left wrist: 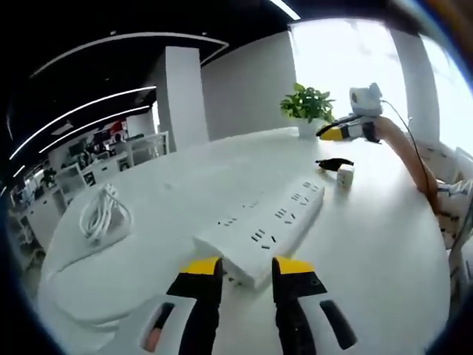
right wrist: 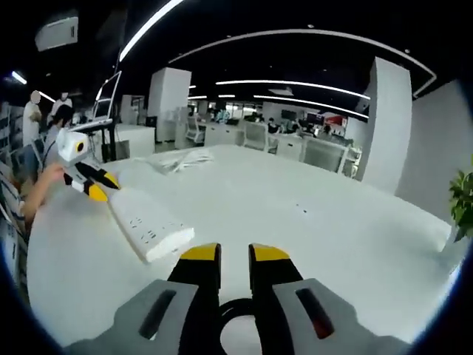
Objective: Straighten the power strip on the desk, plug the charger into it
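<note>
Straightening the strip: left gripper, jaws spread and empty, should straddle its near end squarely; right gripper, slightly parted, holds nothing.

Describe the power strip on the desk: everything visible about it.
The power strip is a long white bar, seemingly plastic, lying flat on the white desk with its socket face up, showing several rows of dark slots. Nothing is plugged into it. In the left gripper view it runs diagonally, its near end just ahead of the left gripper, not gripped. A small white charger sits apart beyond its far end.
</note>
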{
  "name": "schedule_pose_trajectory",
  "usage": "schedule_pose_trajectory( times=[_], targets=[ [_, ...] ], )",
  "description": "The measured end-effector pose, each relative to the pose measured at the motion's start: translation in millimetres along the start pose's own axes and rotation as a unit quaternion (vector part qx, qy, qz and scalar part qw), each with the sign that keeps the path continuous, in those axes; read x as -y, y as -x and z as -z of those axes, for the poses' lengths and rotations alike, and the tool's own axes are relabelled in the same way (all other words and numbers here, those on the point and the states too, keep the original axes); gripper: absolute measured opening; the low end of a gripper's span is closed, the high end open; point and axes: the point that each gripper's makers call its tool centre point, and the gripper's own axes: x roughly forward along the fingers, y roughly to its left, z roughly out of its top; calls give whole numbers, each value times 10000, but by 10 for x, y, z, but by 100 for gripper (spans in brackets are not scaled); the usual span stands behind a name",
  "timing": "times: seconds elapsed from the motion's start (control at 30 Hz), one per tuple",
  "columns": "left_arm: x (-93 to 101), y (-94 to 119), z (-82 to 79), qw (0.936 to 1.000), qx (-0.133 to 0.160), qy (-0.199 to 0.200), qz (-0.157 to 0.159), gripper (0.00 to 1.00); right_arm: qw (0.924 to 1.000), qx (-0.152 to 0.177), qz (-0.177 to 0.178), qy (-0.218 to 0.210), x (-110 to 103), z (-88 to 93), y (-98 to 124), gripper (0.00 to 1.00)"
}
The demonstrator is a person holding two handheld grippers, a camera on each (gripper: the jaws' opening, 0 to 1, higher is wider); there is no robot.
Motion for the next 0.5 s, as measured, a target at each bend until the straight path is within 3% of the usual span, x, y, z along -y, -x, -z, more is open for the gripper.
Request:
schedule_pose_trajectory(
  times=[0.13, 0.2, 0.37, 0.47, 0.5],
  targets=[
    [-38, 22, -65, 9990, 241, 367, 15, 26, 9982, -378, 463, -24, 241, 167, 94, 15],
    [-45, 23, -74, 9988, 266, 405, 21, 25, 9955, -590, 692, -271, 365, 276, 153, 15],
    [-41, 19, -85, 9991, 246, 355, 27, 25, 9872, -1196, 1052, -47, 598, 572, 259, 15],
    [2, 18, -96, 9990, 266, 340, 90, 25, 9876, -1195, 1017, -42, 639, 605, 311, 15],
    [19, 18, -100, 9990, 276, 340, 120, 25, 9902, -1015, 925, -251, 612, 575, 329, 15]
  ],
)
